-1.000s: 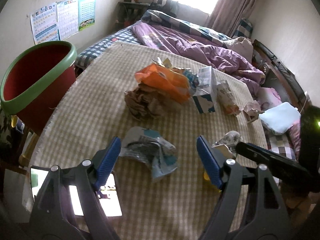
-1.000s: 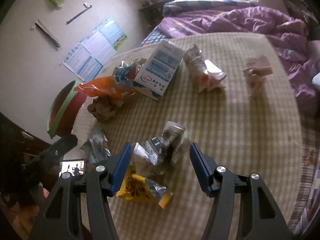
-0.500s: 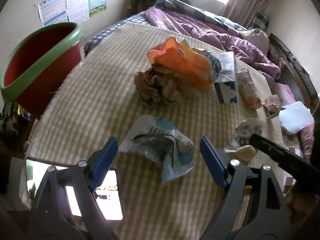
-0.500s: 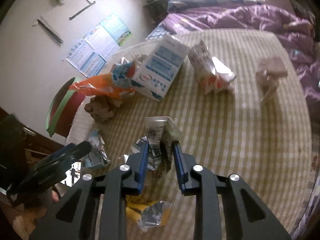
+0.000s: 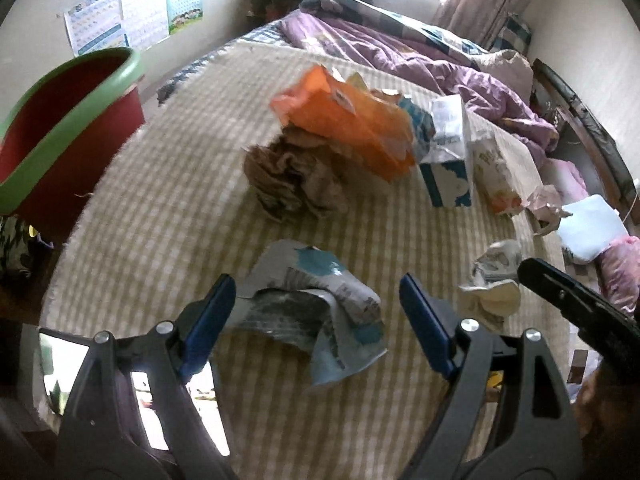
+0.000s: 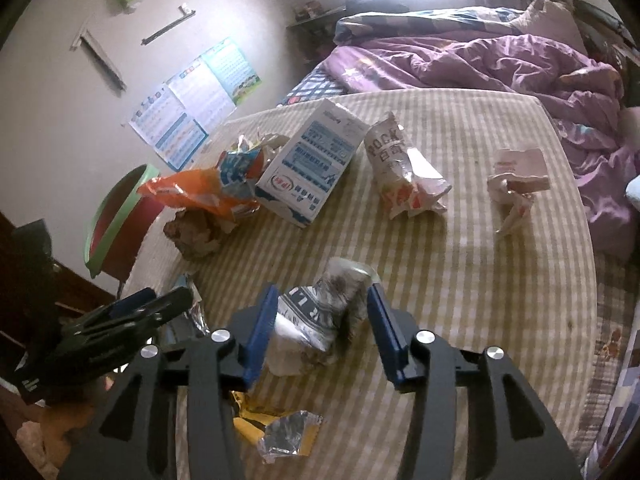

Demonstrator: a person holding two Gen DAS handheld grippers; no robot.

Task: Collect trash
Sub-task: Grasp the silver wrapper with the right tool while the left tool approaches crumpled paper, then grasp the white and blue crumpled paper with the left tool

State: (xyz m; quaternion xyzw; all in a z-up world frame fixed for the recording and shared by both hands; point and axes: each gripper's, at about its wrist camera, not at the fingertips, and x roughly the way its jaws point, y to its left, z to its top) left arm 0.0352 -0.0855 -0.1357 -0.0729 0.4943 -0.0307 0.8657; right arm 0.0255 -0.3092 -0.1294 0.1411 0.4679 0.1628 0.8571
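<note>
Trash lies on a checked mat (image 5: 168,184). My left gripper (image 5: 316,316) is open, its jaws on either side of a crumpled grey and teal wrapper (image 5: 316,308). My right gripper (image 6: 324,320) is open around a crumpled grey wrapper (image 6: 320,316), which also shows in the left wrist view (image 5: 492,280). A red bin with a green rim (image 5: 60,128) stands at the left, also in the right wrist view (image 6: 120,216). Further back lie an orange bag (image 5: 352,120), brown crumpled paper (image 5: 292,176), a milk carton (image 6: 312,168) and a snack bag (image 6: 404,176).
A yellow foil wrapper (image 6: 280,432) lies under my right gripper. A crumpled white and pink paper (image 6: 516,180) lies at the right. A purple duvet (image 6: 500,64) covers the bed behind. A lit phone screen (image 5: 64,364) lies at the mat's near left edge.
My right gripper was shut on the grey wrapper half a second ago and has opened around it. My left gripper has moved closer over the teal wrapper.
</note>
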